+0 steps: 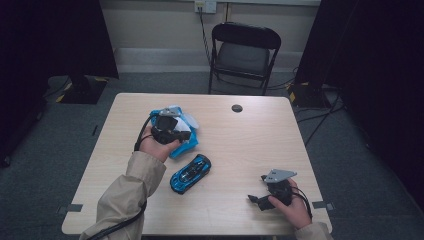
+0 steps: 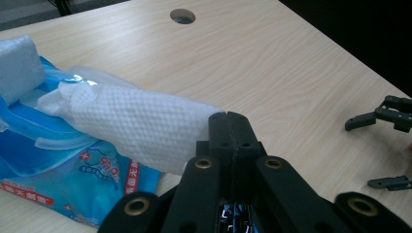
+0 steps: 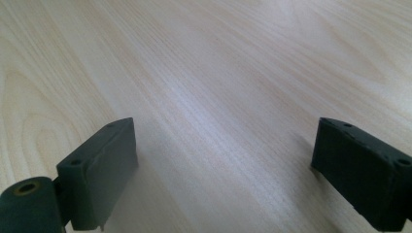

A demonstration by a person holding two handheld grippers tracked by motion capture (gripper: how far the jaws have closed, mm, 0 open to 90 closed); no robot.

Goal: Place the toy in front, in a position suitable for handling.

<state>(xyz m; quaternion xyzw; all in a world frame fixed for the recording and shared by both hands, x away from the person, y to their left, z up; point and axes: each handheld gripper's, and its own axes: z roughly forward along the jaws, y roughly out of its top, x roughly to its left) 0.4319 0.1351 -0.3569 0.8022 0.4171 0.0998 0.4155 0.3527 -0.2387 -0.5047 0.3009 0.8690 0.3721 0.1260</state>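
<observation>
Items on the counter (image 1: 250, 150): one blue wet-wipe pack (image 2: 58, 170), one white wipe (image 2: 141, 128), one blue toy car (image 1: 190, 173), two hand-held tools.

The pack lies at the left-centre of the counter with its flap raised. The wipe is drawn partway out of the opening and extends toward the left tool (image 2: 227, 127). Left tool: jaws clenched together on the free end of the wipe. Right tool (image 3: 223, 170): released, jaws wide apart over bare wood near the right front corner, well apart from the pack.

The pack bears red characters on white panels; they are too small to read. The car lies between the two tools.
</observation>
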